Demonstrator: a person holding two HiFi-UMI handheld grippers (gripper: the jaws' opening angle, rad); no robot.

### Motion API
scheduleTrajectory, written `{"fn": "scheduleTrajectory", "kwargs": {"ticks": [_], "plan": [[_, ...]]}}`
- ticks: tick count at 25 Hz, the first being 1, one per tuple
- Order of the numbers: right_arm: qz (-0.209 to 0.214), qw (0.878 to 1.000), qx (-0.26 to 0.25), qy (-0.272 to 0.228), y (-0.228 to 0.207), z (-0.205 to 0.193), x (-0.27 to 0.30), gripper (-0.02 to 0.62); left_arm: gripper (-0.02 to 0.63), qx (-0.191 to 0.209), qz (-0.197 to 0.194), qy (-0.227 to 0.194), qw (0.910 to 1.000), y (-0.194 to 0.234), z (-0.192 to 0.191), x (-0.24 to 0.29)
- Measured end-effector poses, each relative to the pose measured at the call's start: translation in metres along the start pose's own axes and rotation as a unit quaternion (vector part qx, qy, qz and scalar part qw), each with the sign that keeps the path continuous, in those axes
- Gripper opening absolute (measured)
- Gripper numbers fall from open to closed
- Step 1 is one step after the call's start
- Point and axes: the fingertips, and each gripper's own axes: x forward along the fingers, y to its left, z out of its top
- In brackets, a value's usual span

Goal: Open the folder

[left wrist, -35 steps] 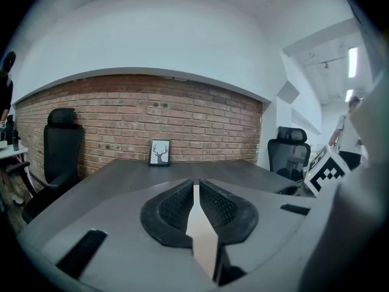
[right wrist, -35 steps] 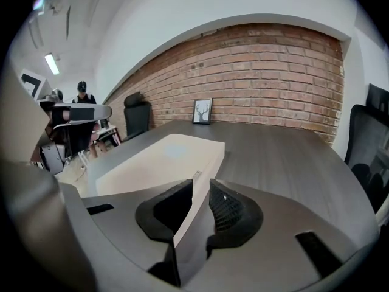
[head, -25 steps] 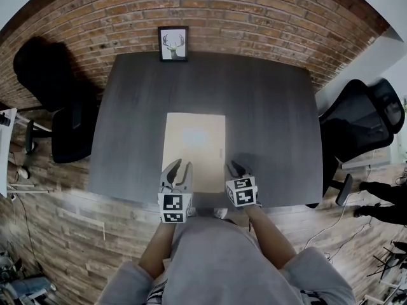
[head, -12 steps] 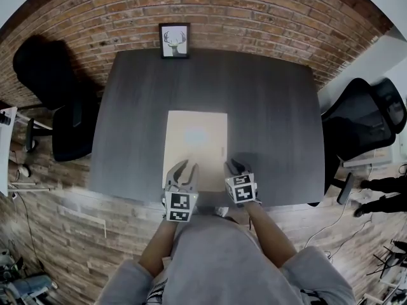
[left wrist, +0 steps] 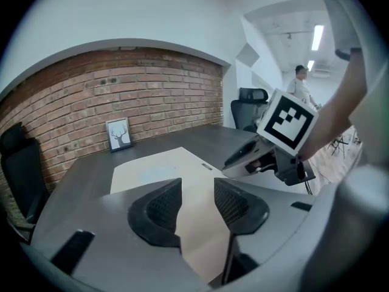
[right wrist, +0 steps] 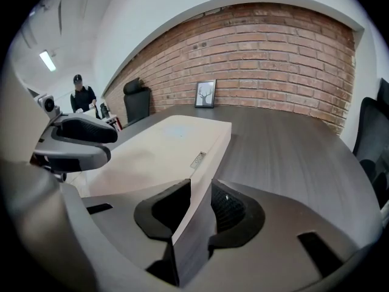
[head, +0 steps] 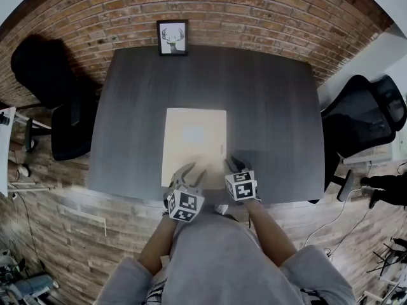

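Note:
A flat beige folder (head: 194,142) lies closed on the dark table (head: 267,107), with a small label on its right edge. My right gripper (head: 233,165) is at the folder's near right corner. In the right gripper view the folder's (right wrist: 164,148) edge runs between the jaws, and the right gripper (right wrist: 200,190) is shut on it. My left gripper (head: 191,172) hovers over the folder's near edge, left of the right one. The left gripper's (left wrist: 197,184) jaws have just been opening and stand apart. Nothing is between them; the folder (left wrist: 164,169) shows below.
A framed deer picture (head: 172,38) stands at the table's far edge against the brick wall. One black office chair (head: 362,119) sits to the right and another (head: 57,107) to the left. A person (left wrist: 299,81) stands far off in the room.
The left gripper has moved right along the folder's near edge, sunk lower and rolled, and its jaws stand wider. The right gripper and the folder have stayed put.

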Motion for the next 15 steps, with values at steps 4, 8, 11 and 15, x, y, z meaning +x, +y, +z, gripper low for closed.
{"fn": "scheduleTrajectory", "kwargs": {"ticks": [4,8,11,15], "plan": [[0.0,1.0,-0.001,-0.002,0.0,0.001,-0.001,0.078,0.182,0.036,-0.026,0.02,0.9988,-0.015,-0.005,0.004],[0.002,1.0,-0.003,-0.003,0.001,0.0,0.001,0.078,0.227,0.071,-0.056,0.041,0.995,-0.033,-0.013,0.008],[0.003,1.0,-0.003,-0.002,0.001,0.0,0.0,0.078,0.248,0.111,-0.071,0.056,0.9897,-0.044,-0.018,0.01],[0.003,1.0,-0.005,-0.003,0.001,0.001,0.001,0.078,0.264,0.171,-0.094,0.073,0.9781,-0.061,-0.027,0.013]]}}
